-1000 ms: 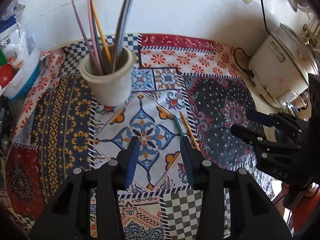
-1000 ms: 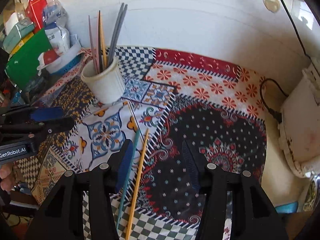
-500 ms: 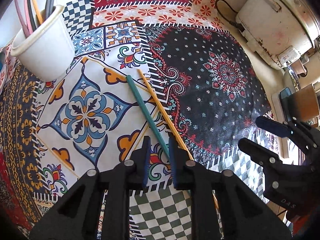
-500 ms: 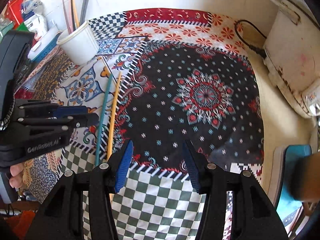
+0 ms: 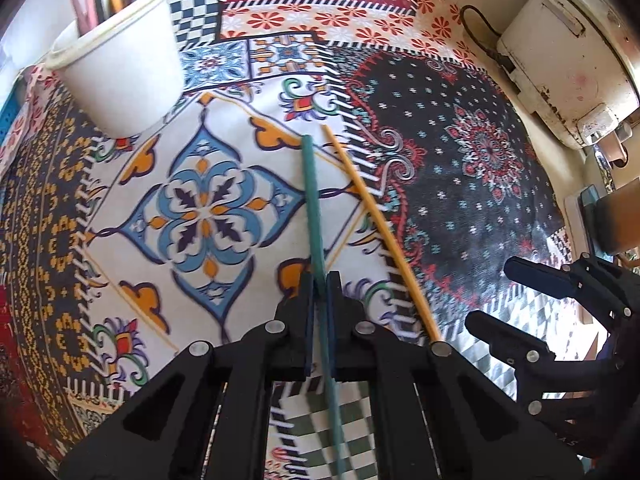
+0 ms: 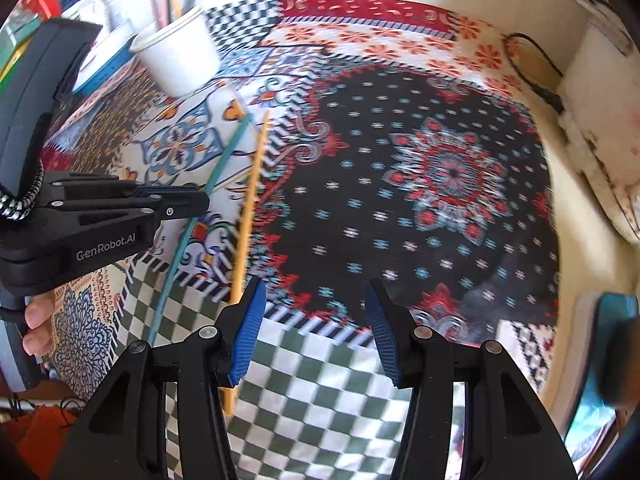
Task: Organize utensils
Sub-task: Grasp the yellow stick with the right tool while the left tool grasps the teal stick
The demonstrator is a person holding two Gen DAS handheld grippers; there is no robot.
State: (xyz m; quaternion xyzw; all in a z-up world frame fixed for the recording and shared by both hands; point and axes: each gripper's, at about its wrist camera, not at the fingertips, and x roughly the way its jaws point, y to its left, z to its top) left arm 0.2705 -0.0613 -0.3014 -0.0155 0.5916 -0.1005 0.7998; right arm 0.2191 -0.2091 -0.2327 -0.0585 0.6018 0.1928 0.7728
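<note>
closed now, left tongs [image 5: 319, 280] pinch green chopstick [image 5: 312, 196] beside yellow chopstick [image 5: 372, 208].

A home kitchen: rice cooker [image 5: 568, 52] and utensil cup [image 5: 120, 68] on patterned tablecloth [image 5: 480, 200].

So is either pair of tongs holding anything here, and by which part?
The left tongs are shut on the green chopstick, partway along its length, nearer its near end. The right tongs are open and hold nothing.
</note>
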